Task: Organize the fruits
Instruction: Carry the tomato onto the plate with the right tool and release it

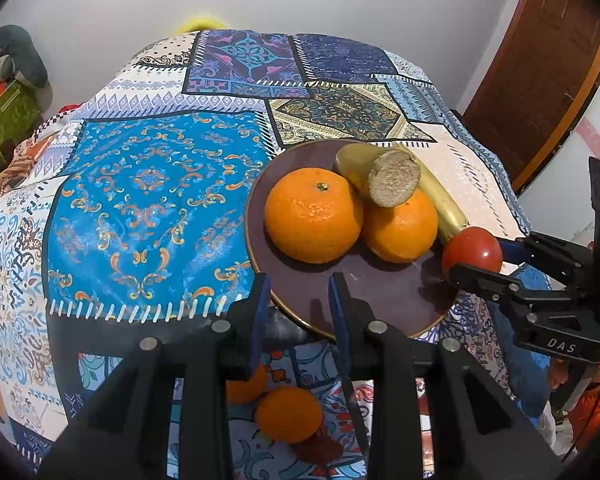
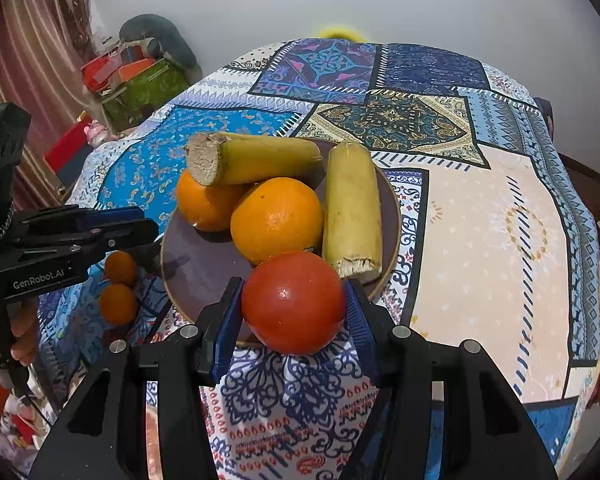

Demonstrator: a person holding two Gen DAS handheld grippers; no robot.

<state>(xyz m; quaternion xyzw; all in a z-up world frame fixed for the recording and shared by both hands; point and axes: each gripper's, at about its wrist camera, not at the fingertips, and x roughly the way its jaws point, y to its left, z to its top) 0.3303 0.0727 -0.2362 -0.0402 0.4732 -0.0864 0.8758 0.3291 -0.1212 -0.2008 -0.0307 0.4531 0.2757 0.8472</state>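
Note:
A brown plate holds two oranges and two yellow-green cut stalk pieces. My right gripper is shut on a red tomato, held over the plate's near edge. My left gripper is open and empty above the plate's front rim; it also shows in the right wrist view. Two small oranges lie on the cloth beside the plate.
The table wears a patchwork blue and cream cloth. A brown door stands at the right, boxes and cushions at the left. A white wall is behind.

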